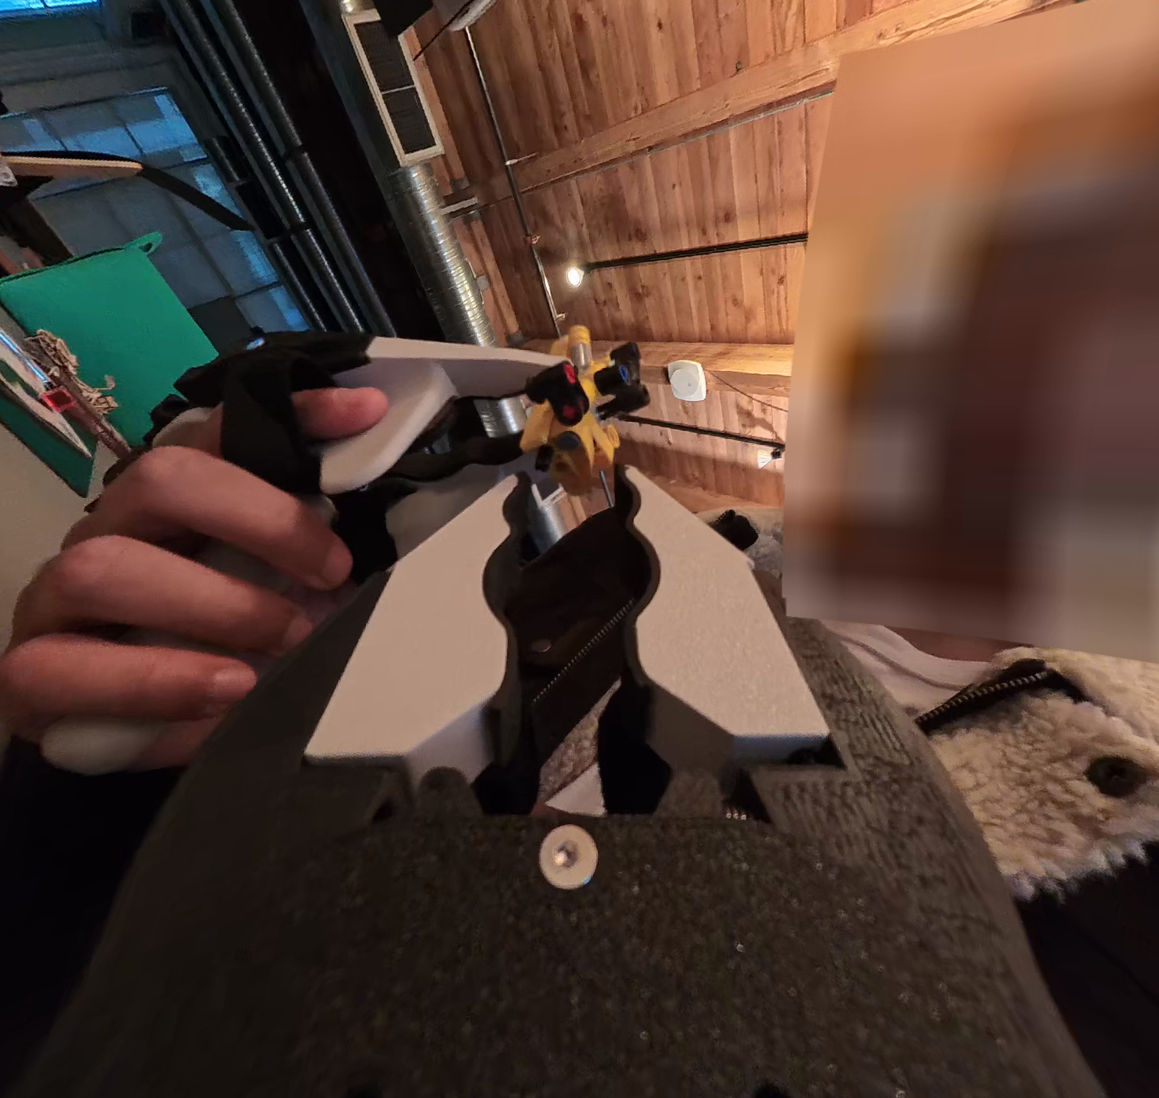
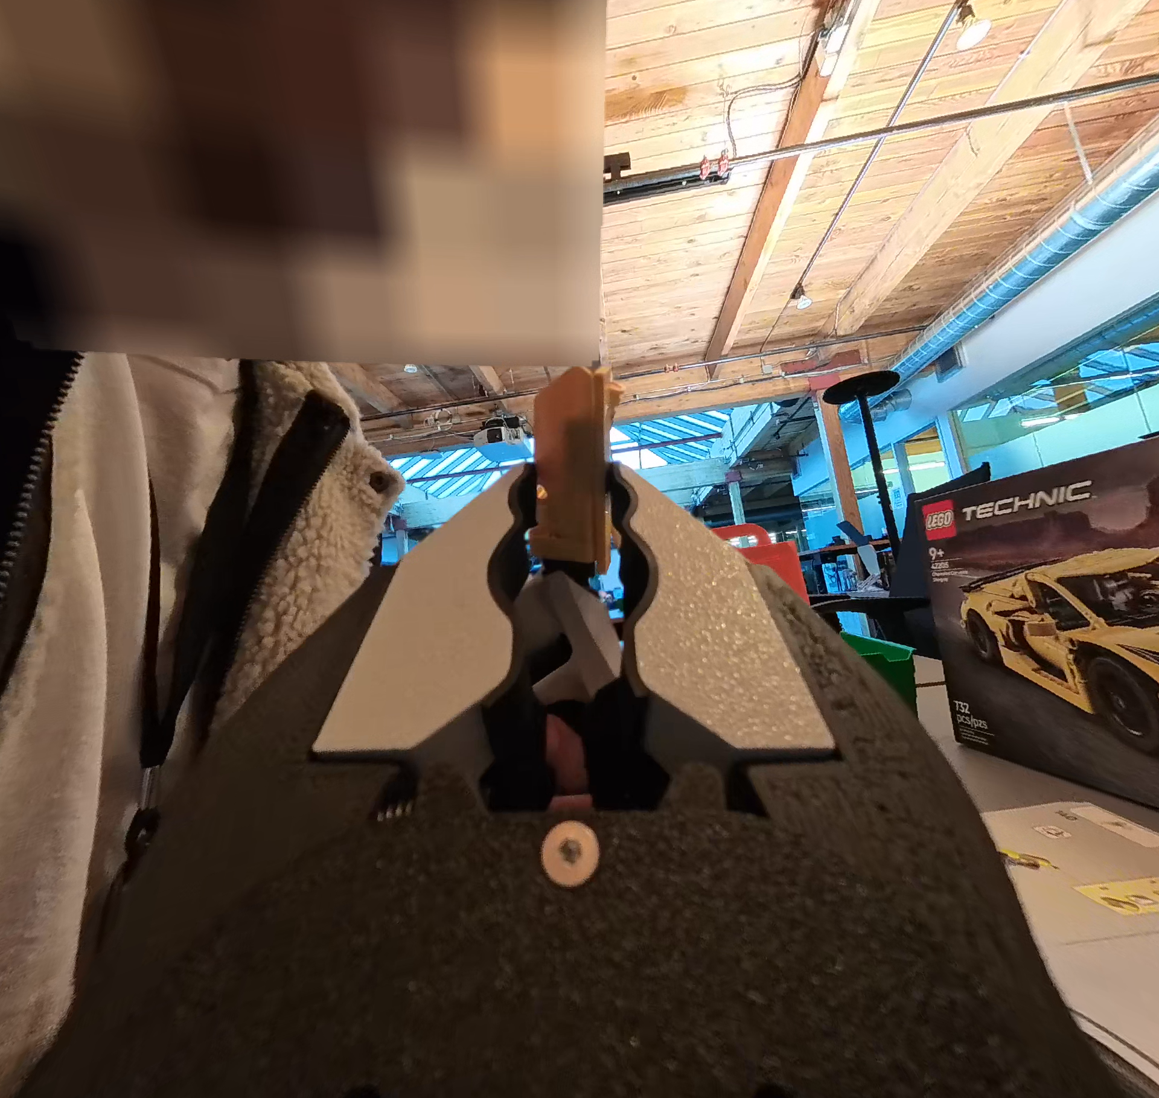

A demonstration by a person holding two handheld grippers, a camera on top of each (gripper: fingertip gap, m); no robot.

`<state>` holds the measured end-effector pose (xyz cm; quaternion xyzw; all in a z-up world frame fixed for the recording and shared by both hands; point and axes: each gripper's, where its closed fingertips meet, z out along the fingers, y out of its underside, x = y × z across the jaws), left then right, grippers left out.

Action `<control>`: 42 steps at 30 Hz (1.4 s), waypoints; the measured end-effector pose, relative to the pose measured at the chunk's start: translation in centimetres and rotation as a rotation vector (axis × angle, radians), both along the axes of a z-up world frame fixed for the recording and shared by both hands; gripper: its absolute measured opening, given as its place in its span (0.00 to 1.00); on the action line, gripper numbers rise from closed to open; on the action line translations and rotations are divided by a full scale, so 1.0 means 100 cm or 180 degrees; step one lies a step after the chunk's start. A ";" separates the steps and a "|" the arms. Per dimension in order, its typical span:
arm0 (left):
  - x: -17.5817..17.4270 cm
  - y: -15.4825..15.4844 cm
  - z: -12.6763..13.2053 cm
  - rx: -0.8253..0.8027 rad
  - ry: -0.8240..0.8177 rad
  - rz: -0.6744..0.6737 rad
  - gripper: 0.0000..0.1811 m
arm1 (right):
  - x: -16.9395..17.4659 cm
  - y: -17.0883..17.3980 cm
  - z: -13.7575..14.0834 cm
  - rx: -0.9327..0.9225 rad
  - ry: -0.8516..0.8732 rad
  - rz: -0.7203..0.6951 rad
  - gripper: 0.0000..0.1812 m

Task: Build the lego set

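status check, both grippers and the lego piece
Right gripper shut on yellow lego assembly, raised. Left gripper open, empty, just below it. Nothing between.

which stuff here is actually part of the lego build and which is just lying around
Part of the build:
- yellow lego assembly, clamped in the right gripper
- left gripper, fingers nearly closed, nothing clearly held
- lego box
- instruction sheets

Lying about:
- green bin
- green bag
- orange bag
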<state>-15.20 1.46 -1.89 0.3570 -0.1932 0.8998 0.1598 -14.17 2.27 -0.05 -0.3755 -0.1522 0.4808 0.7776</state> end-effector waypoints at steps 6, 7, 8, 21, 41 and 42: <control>0.001 0.006 0.004 -0.0262 -0.0030 -0.0006 0.13 | -0.007 -0.003 -0.001 0.0032 -0.0059 0.0114 0.12; 0.001 0.006 0.004 -0.0282 -0.0023 -0.0023 0.12 | -0.007 -0.004 -0.002 0.0041 -0.0059 0.0124 0.12; 0.001 0.006 0.003 -0.0268 -0.0012 -0.0020 0.12 | -0.007 -0.004 -0.003 0.0043 -0.0070 0.0135 0.12; -0.014 0.047 -0.035 0.1328 0.0546 0.0901 0.08 | 0.006 0.031 -0.041 -0.0672 -0.0698 -0.0423 0.17; -0.029 0.118 -0.128 0.3690 0.1248 0.1832 0.08 | -0.039 0.071 -0.137 -0.1778 -0.3291 -0.0921 0.22; -0.029 0.117 -0.129 0.3704 0.1251 0.1822 0.08 | -0.039 0.073 -0.136 -0.1777 -0.3280 -0.0959 0.22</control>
